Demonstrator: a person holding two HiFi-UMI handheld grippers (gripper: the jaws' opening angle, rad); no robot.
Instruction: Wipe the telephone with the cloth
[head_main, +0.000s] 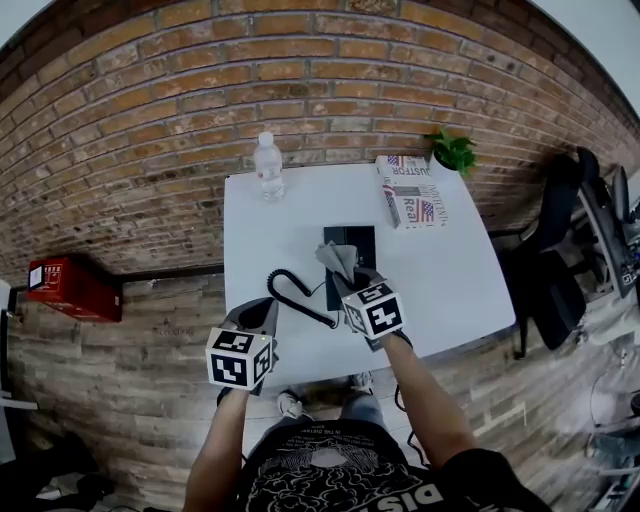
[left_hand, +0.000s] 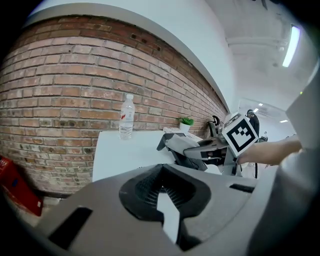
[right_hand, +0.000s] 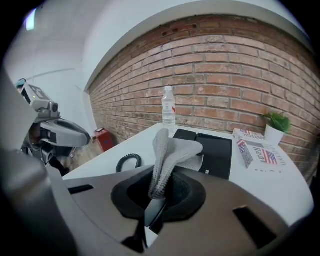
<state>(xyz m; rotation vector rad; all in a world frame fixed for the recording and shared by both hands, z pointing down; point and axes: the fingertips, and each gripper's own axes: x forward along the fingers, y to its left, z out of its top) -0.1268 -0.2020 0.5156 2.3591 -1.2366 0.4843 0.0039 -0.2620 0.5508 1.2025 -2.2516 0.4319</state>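
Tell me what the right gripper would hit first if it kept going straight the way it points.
Most likely the black telephone, lying straight ahead just beyond the cloth that the right gripper holds; depth is hard to judge.

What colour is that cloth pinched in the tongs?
Light grey cloth, seen best in the right gripper view.
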